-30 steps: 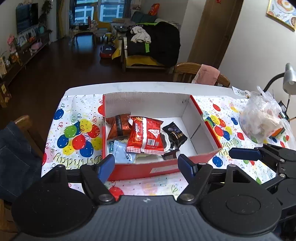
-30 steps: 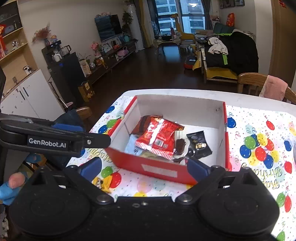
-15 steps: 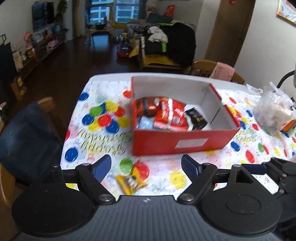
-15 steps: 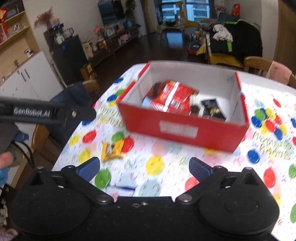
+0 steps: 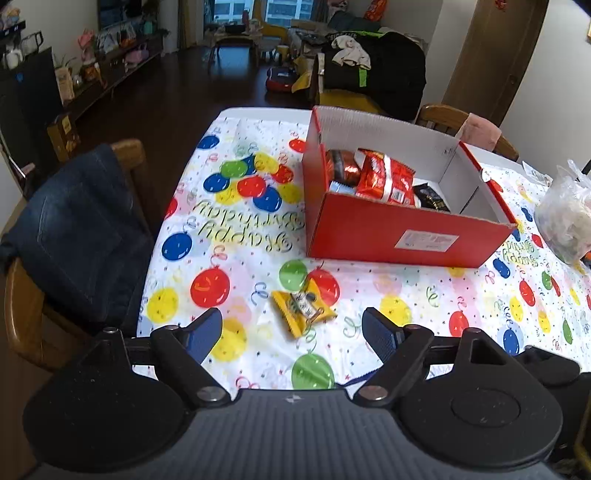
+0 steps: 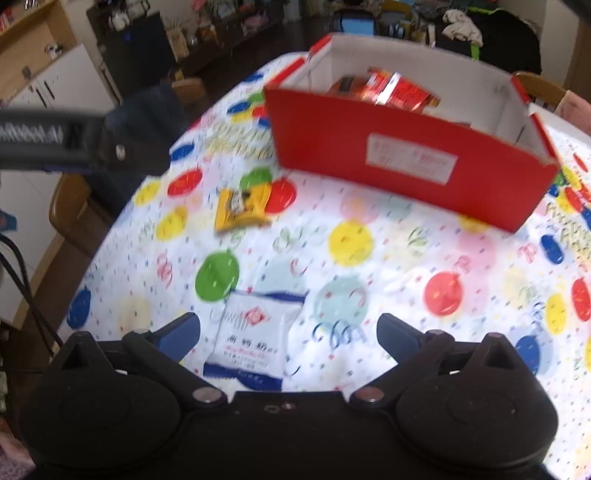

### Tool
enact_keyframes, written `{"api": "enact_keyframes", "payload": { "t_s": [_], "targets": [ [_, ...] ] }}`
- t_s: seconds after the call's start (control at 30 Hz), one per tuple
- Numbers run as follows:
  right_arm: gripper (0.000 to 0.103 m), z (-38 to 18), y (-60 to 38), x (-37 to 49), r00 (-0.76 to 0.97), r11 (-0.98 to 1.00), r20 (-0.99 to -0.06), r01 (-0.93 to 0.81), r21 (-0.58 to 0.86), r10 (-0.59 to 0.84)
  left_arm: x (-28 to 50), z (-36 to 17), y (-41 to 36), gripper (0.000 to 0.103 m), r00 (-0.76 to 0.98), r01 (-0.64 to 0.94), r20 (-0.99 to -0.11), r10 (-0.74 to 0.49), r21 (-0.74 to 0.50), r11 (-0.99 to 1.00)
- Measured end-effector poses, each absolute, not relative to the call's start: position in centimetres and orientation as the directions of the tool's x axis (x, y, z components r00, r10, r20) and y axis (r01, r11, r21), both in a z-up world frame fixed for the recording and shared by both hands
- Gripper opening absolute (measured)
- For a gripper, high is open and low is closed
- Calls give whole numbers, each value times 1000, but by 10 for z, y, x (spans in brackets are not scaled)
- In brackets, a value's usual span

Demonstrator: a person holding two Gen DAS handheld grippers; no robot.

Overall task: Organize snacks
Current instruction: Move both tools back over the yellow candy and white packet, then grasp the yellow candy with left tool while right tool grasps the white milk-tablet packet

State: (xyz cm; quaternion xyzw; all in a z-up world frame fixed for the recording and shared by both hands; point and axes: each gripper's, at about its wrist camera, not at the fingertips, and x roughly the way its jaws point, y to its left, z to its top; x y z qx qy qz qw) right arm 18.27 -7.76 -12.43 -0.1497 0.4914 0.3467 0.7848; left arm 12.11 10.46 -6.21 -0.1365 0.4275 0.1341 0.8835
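Both grippers have pulled back from over the red box [image 5: 402,236] and dropped toward the table's near edge, the left gripper [image 5: 291,328] wide and empty above the yellow packet [image 5: 303,306], the right gripper [image 6: 288,332] wide over the white-and-blue packet [image 6: 255,339], so pickups look next.

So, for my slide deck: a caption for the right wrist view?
Open right gripper over a white snack packet, yellow packet and red box beyond.

Daylight enters through far windows [image 5: 258,9] beyond the jaws; the room stays dim. The right wrist view smears with motion blur; edges bow.
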Motion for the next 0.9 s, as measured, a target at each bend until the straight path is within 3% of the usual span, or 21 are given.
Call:
{"api": "enact_keyframes", "payload": {
  "t_s": [0.3,0.9],
  "targets": [
    [97,-151,-52,173,278,730,-901,-681,59,333,114,-78,109,83,562,-380,-817,127,-119,917],
    [72,-167,-38,169,249,691,-924,-723,22,291,135,-98,125,83,494,-381,-868,42,-173,908]
  ]
}}
